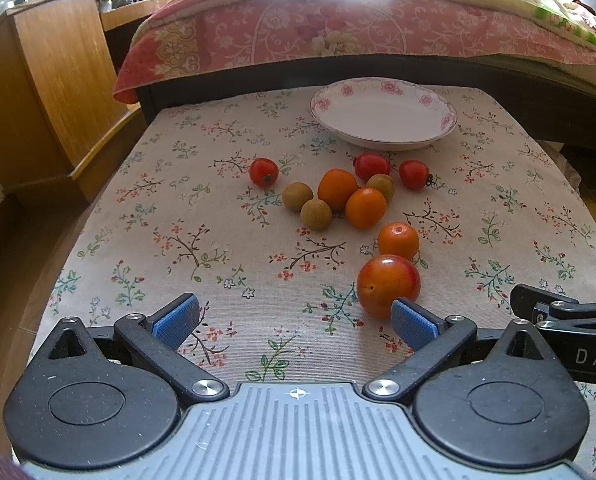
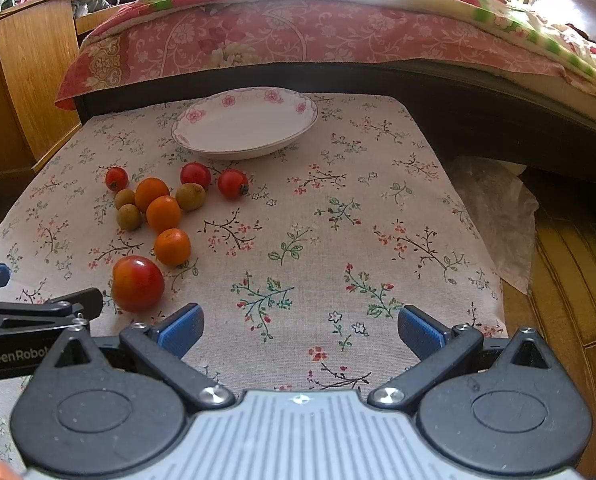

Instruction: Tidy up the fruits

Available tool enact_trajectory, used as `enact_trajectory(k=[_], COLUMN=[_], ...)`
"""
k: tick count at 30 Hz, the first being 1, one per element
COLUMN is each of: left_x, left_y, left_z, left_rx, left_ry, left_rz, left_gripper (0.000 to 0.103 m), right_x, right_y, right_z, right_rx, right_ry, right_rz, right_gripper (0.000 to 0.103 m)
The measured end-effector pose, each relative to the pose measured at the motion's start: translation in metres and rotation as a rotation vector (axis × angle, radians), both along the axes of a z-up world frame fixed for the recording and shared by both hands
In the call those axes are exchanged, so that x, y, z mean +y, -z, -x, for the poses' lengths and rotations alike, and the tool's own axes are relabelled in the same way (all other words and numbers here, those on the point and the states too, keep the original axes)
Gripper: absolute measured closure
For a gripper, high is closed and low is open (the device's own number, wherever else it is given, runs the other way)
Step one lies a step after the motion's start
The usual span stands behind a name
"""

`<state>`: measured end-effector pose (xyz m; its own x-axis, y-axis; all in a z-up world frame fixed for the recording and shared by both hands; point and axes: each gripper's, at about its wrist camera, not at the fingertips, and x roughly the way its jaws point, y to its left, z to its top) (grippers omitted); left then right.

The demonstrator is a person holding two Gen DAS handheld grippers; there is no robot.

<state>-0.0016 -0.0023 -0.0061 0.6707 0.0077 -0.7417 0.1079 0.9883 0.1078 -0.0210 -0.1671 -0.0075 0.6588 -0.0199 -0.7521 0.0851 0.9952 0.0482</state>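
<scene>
I saw a bed [image 1: 338,32] with a pink floral quilt behind the flower-print tablecloth [image 1: 178,208], where an empty white plate [image 1: 382,114] with a pink-flowered rim sat at the far edge. My left gripper [image 1: 294,316] and right gripper [image 2: 300,326] both hovered over the near edge, jaws spread wide and holding nothing. The fruits lay loose in front of the plate: a big red-orange plum [image 1: 388,285] just beside the left gripper's right fingertip, then three oranges [image 1: 365,208], three brown longans [image 1: 316,214] and three cherry tomatoes [image 1: 263,172].
</scene>
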Motion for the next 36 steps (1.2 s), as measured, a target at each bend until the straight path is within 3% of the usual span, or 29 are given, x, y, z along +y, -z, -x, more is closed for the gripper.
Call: enact_trajectory(k=[36], left_x=[0.0037], left_y=[0.0052], left_z=[-0.0027], left_rx=[0.004], left_ry=[0.006], left_rz=[-0.024], left_gripper=[0.000], right_x=[0.0045], right_y=[0.0044], right_z=[-0.0069], right_rx=[0.013], right_ry=[-0.037], right_rz=[-0.004], right_gripper=[0.000])
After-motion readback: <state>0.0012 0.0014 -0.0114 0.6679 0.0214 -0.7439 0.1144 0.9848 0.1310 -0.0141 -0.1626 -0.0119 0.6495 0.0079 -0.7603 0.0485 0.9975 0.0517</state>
